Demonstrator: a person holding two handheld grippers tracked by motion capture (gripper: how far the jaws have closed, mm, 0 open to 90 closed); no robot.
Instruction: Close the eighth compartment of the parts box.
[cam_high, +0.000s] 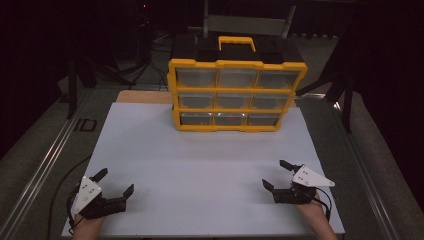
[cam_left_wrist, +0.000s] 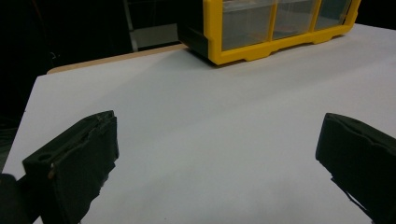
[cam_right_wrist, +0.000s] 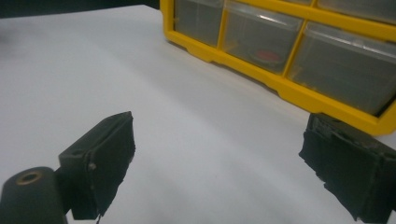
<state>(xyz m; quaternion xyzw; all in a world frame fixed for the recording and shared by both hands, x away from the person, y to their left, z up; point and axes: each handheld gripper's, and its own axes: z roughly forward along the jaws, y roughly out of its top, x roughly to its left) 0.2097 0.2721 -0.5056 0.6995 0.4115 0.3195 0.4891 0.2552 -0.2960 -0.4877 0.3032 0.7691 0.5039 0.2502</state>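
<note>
The yellow plastic drawer cabinet (cam_high: 236, 95) with nine clear drawers and a yellow carry handle stood upright at the twelve o'clock end of the white tabletop (cam_high: 200, 165), its drawer fronts facing the person. All drawers sat closed; a small red item (cam_right_wrist: 267, 54) lay inside the middle drawer of the bottom row. Well apart from it, the left gripper (cam_high: 116, 182) rested at seven o'clock near the front edge, jaws spread wide with nothing between them. The right gripper (cam_high: 276, 174) sat at five o'clock, likewise spread and empty. In the right gripper view the cabinet's bottom row (cam_right_wrist: 280, 51) appeared between one and two o'clock.
</note>
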